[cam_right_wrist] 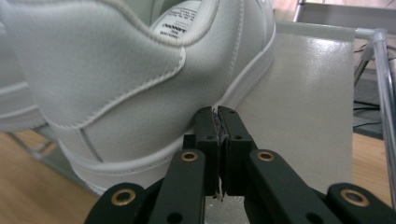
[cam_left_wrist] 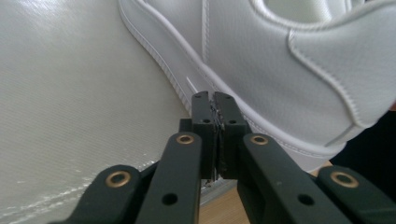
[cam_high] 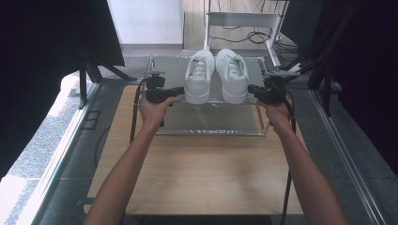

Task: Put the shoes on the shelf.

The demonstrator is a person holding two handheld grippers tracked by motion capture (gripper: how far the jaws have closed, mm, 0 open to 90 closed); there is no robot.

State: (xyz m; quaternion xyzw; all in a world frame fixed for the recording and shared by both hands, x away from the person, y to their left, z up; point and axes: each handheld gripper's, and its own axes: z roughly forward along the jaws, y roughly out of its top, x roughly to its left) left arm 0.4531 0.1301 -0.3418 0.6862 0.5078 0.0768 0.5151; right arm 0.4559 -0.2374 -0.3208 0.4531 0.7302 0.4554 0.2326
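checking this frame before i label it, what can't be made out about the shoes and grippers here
- Contact: left gripper and right gripper are shut at each shoe's outer side; whether the tips touch the sole cannot be told.
- Insole label of the right shoe: print too small to read in the right gripper view.
- Left shoe: toe and opening cut off by the frame edge in the left gripper view.
- High view: the hands cover both grippers' bodies.

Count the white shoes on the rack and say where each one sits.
2. The left shoe and the right shoe stand side by side on the rack's top shelf, heels toward the person. The lower shelf looks bare, though part of it is hidden.
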